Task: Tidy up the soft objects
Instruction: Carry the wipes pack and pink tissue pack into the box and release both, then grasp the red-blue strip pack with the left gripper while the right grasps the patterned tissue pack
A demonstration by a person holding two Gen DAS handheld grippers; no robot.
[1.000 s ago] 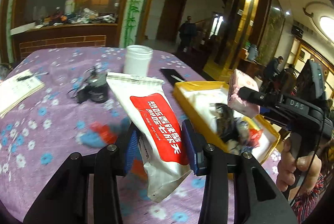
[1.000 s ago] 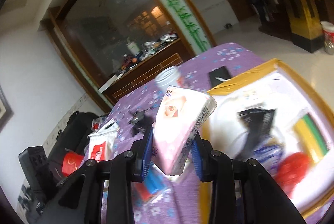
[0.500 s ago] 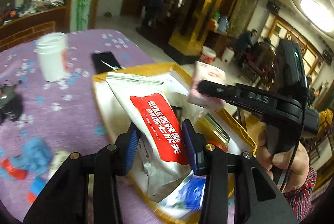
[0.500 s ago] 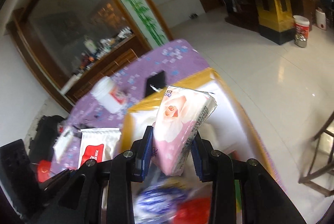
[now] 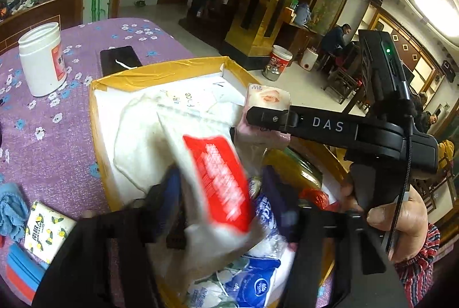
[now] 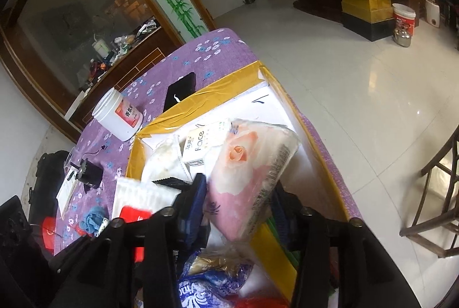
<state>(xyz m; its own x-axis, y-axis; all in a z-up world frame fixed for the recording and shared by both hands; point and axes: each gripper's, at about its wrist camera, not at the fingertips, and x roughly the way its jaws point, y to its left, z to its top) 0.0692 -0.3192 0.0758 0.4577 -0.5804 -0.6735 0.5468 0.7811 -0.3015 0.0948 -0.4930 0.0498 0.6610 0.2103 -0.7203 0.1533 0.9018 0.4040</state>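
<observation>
While both grippers are hovering over the yellow-taped box (image 5: 160, 72), each is carrying a soft pack. The left gripper (image 5: 221, 193) is showing its jaws spread apart in the left wrist view, and the white pack with the red label (image 5: 221, 181), badly blurred, is lying between them without being clearly pinched; whether a pad is touching it cannot be told. The right gripper (image 6: 239, 193) is clamping its jaws on the pink rose-print tissue pack (image 6: 246, 173), which is tilting up above the box's white interior. In the left wrist view that same pack is appearing at the tip of the black tool held by a hand (image 5: 401, 222) in a striped sleeve.

Inside the box, a white cloth (image 5: 137, 136), a small carton marked "face" (image 6: 200, 147) and blue-printed tissue packets (image 5: 252, 279) are lying piled together. On the purple flowered counter (image 5: 57, 141), a white jar (image 5: 43, 58) is standing upright beside a black phone (image 5: 119, 60), both just beyond the box's far rim. A lemon-print tissue pack (image 5: 46, 236) and a blue cloth (image 5: 11, 210) are resting to the box's left, apart from it.
</observation>
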